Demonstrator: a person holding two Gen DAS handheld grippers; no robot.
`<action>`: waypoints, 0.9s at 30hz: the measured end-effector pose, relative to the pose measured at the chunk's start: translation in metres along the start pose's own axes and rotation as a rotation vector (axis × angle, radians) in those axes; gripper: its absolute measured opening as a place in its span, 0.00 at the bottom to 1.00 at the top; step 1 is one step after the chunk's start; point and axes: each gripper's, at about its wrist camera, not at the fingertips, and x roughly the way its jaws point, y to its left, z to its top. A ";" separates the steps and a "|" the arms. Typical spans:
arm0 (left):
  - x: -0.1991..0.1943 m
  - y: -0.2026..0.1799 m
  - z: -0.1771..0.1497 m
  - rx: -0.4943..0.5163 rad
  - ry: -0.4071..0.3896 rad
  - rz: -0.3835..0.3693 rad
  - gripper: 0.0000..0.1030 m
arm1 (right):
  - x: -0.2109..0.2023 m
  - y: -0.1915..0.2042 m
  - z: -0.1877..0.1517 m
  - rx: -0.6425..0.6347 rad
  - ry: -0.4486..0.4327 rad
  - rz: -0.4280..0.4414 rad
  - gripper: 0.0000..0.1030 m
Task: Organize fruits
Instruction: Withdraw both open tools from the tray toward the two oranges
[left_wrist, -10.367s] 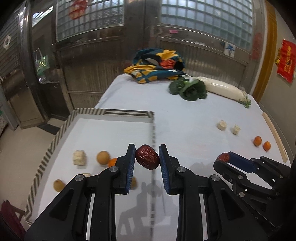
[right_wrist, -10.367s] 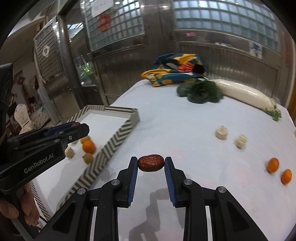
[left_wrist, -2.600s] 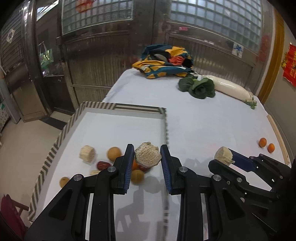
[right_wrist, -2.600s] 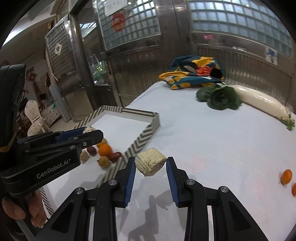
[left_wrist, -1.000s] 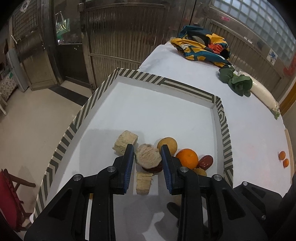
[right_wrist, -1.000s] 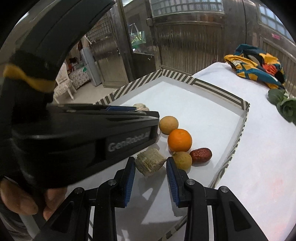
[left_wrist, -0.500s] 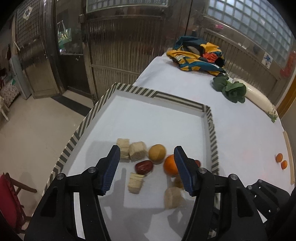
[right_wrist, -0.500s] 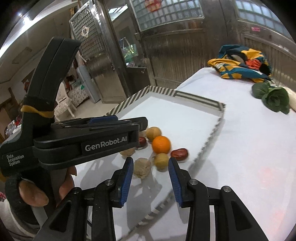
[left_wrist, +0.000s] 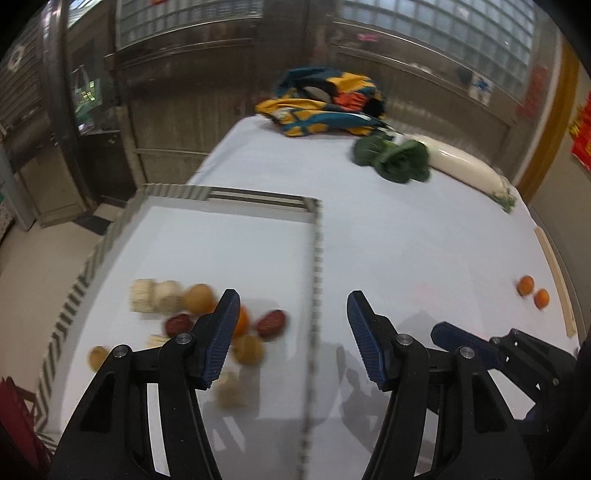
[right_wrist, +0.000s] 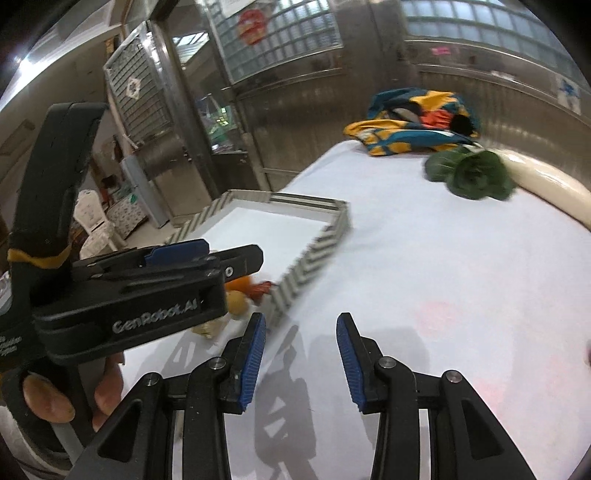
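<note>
A striped-rim tray (left_wrist: 317, 236) on the white table holds several fruits: red dates (left_wrist: 271, 320), an orange (left_wrist: 242, 321), brown round fruits (left_wrist: 199, 297) and pale corn-like chunks (left_wrist: 142, 295). My left gripper (left_wrist: 290, 334) is open and empty above the tray's right rim. My right gripper (right_wrist: 299, 352) is open and empty over the table just right of the tray (right_wrist: 314, 254). Two small oranges (left_wrist: 532, 290) lie on the table at the far right. The left gripper's body (right_wrist: 147, 280) hides part of the fruit in the right wrist view.
A leafy green vegetable (left_wrist: 393, 160), a white radish (left_wrist: 465, 168) and a colourful cloth (left_wrist: 325, 103) lie at the table's far end. A wooden strip (left_wrist: 554, 273) runs along the right edge. Metal shutters stand behind.
Both grippers released their corn-like chunks into the tray, opened wider, and have lifted and swung right away from the fruit pile.
</note>
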 end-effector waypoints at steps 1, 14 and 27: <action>0.002 -0.007 0.000 0.009 0.003 -0.008 0.59 | -0.004 -0.008 -0.003 0.011 -0.003 -0.010 0.37; 0.029 -0.114 -0.004 0.140 0.086 -0.168 0.59 | -0.057 -0.127 -0.050 0.157 0.025 -0.235 0.38; 0.058 -0.217 -0.008 0.252 0.184 -0.321 0.59 | -0.142 -0.262 -0.094 0.320 0.023 -0.506 0.46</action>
